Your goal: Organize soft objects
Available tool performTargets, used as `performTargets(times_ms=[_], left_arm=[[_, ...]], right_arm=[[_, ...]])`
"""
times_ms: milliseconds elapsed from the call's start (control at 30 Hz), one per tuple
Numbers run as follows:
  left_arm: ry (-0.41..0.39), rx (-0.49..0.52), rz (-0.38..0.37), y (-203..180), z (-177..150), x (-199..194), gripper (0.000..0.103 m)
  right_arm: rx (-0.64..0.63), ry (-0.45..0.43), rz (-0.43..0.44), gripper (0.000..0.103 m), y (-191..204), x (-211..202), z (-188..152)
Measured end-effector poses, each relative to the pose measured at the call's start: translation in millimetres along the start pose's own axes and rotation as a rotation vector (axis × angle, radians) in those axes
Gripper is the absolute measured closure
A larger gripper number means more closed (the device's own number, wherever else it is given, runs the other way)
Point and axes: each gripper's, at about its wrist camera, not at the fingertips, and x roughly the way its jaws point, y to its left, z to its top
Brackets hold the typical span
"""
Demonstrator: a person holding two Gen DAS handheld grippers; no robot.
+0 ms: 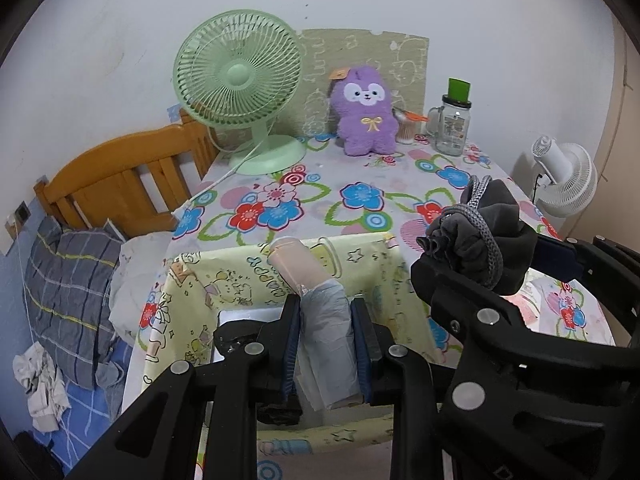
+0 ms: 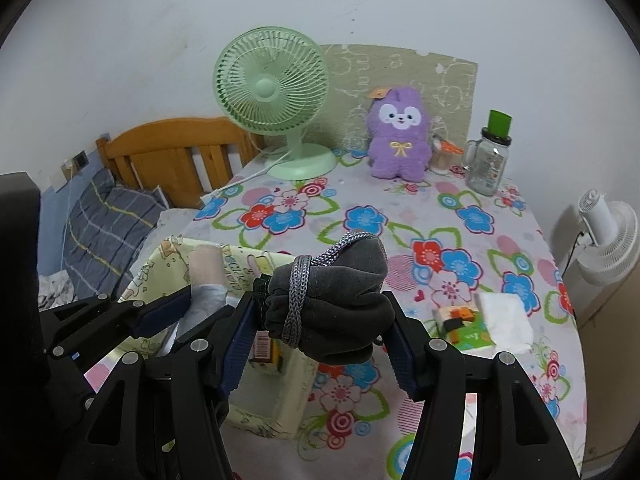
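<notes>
My left gripper (image 1: 326,316) is shut on a roll of thin plastic bags (image 1: 326,320) with a pale pink tube end (image 1: 290,262), held over the open yellow patterned box (image 1: 240,276). My right gripper (image 2: 320,316) is shut on a dark grey drawstring pouch (image 2: 332,292) wound with a grey braided cord (image 2: 298,292), held above the box's right side (image 2: 276,404). The pouch also shows in the left wrist view (image 1: 488,236). A purple plush toy (image 1: 366,116) sits upright at the back of the floral table (image 1: 320,184).
A green desk fan (image 1: 240,84) and a glass jar with a green lid (image 1: 452,124) stand at the back. A tissue pack (image 2: 484,320) lies to the right. A white fan (image 2: 608,236) stands beyond the table's right edge. A bed with a wooden headboard (image 1: 124,176) lies to the left.
</notes>
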Motion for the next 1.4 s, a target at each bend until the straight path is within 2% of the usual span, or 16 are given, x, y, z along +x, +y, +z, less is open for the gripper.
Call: performTargets(times_ms=[500,700,800,867,900,1133,1300,1400], left_arm=[[0.055,-0.045,0.018,41.1,-5.0,29.1,0.078],[0.066,-0.057,0.024,50.4,-9.9,37.3,0.074],[0.070,-0.057,0.023,52.9,-13.2,40.7,0.058],[0.065,-0.060,0.005,53.5,-16.5,40.9,0.042],[0.063,-0.059,0.006,53.3,-17.0,41.0,0.039],[0.064,-0.036,0.038,51.3,-23.4,35.7,0.023],[0.060,-0.033,0.044,50.8,-28.9,28.3,0.019],[0.059,-0.048,0.052,51.8,-31.2,25.9,0.017]], right_arm=[[-0.069,0.047,0.045,0.040,35.2,34.7,8.8],[-0.076,0.070,0.079,0.040,44.8,50.5,8.4],[-0.081,0.073,0.079,0.040,47.9,56.1,9.4],[-0.082,0.075,0.082,0.040,48.7,59.1,9.1],[-0.082,0.077,0.085,0.040,48.7,60.8,9.1],[-0.088,0.085,0.094,0.040,50.6,67.3,7.3],[-0.101,0.080,0.119,0.038,54.1,65.5,4.4],[-0.124,0.088,0.129,0.029,58.1,65.9,2.0]])
